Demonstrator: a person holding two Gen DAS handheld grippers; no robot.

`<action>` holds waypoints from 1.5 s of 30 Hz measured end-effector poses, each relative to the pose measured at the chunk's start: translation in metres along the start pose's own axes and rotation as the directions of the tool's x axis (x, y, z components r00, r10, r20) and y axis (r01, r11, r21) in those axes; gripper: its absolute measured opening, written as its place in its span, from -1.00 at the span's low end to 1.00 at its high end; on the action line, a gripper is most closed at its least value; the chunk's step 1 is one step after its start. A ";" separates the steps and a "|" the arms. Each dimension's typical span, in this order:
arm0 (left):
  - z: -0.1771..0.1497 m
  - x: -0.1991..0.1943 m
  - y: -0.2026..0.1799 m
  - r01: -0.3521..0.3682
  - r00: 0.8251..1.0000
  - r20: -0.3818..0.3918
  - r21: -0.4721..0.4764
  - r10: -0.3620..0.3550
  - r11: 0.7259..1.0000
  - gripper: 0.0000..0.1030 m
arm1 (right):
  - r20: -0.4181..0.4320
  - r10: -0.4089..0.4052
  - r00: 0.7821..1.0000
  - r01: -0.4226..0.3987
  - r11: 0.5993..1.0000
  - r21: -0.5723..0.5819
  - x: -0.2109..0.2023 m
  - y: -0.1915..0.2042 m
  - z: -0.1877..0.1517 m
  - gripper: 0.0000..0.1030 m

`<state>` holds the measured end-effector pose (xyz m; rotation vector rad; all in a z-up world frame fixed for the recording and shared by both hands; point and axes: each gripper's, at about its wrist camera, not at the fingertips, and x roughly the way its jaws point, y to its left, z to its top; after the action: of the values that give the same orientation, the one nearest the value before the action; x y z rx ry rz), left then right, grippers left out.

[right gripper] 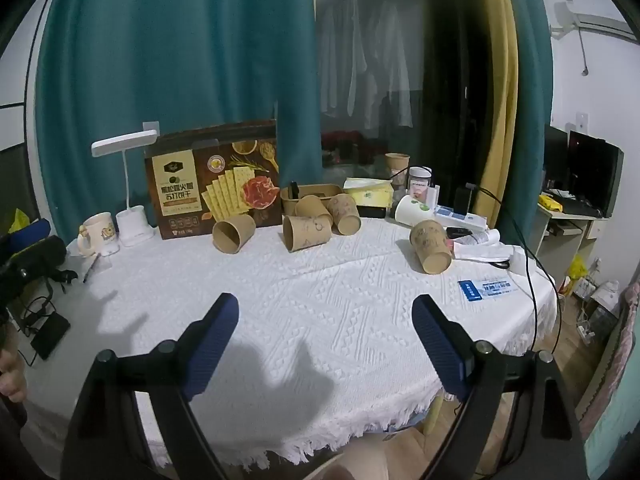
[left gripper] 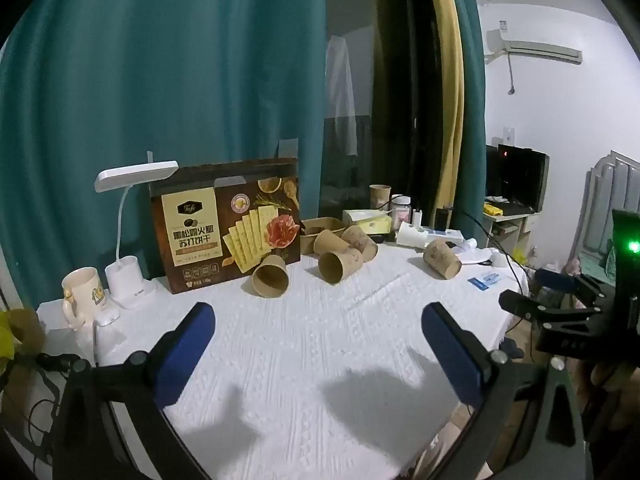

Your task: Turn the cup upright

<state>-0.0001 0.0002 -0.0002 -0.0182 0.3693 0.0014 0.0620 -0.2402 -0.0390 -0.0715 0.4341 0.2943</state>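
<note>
Several brown paper cups lie on their sides on the white tablecloth (right gripper: pixel 320 312). One cup (right gripper: pixel 233 234) (left gripper: pixel 271 276) rests in front of the cracker box, mouth toward me. A cluster of three cups (right gripper: pixel 306 232) (left gripper: pixel 340 266) lies mid-table. Another cup (right gripper: pixel 430 246) (left gripper: pixel 442 264) lies alone at the right. My left gripper (left gripper: pixel 318 320) hovers open over bare cloth, well short of the cups. My right gripper (right gripper: pixel 325 312) is likewise open with nothing between its blue pads (right gripper: pixel 438 340). The right gripper's body shows at the right edge of the left wrist view.
A cracker box (right gripper: pixel 214 182), a white desk lamp (right gripper: pixel 128 184) and a mug (right gripper: pixel 98 232) stand at the back left. A tissue box (right gripper: pixel 368 192), a white cup (right gripper: pixel 412 210), a jar, cables and a blue card (right gripper: pixel 486 290) crowd the back right. Teal curtains hang behind.
</note>
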 end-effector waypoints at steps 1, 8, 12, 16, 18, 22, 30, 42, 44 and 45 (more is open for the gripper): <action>0.000 0.000 0.000 0.000 1.000 -0.002 0.000 0.000 1.000 1.00 | 0.002 0.000 1.000 0.000 1.000 -0.001 0.000 0.000 0.000 0.69; 0.001 0.001 0.001 0.000 1.000 0.001 0.000 0.000 1.000 1.00 | 0.001 0.001 1.000 -0.001 1.000 0.000 -0.001 0.000 0.000 0.69; 0.002 0.005 0.003 -0.002 1.000 0.001 0.001 0.002 1.000 1.00 | -0.001 0.001 1.000 -0.001 1.000 -0.001 0.000 0.000 -0.001 0.69; 0.005 0.000 0.000 -0.003 1.000 0.007 0.002 0.003 1.000 1.00 | -0.002 0.001 1.000 -0.001 1.000 -0.002 0.001 0.000 -0.001 0.69; 0.008 -0.002 -0.001 -0.001 1.000 0.006 0.001 0.001 1.000 1.00 | -0.004 0.002 1.000 -0.002 1.000 -0.002 0.001 0.000 -0.001 0.69; 0.007 -0.003 0.001 0.001 1.000 0.010 0.000 -0.001 1.000 1.00 | -0.007 0.003 1.000 -0.003 1.000 -0.001 0.002 0.001 0.000 0.69; 0.007 -0.003 0.002 0.006 1.000 0.008 -0.010 -0.006 1.000 1.00 | -0.008 0.003 1.000 -0.003 1.000 -0.001 0.005 0.004 -0.005 0.69; 0.004 -0.003 0.003 0.016 1.000 0.003 -0.023 -0.016 1.000 1.00 | -0.010 0.004 1.000 -0.004 1.000 -0.001 0.005 0.004 -0.005 0.69; 0.004 -0.003 0.002 0.017 1.000 0.002 -0.023 -0.017 1.000 1.00 | -0.011 0.003 1.000 -0.003 1.000 -0.002 0.005 0.004 -0.005 0.69; 0.004 -0.003 0.002 0.016 1.000 0.003 -0.023 -0.016 1.000 1.00 | -0.011 0.003 1.000 -0.003 1.000 -0.002 0.005 0.004 -0.005 0.69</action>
<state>-0.0013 0.0028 0.0047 -0.0443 0.3659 -0.0099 0.0632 -0.2357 -0.0451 -0.0747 0.4449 0.2979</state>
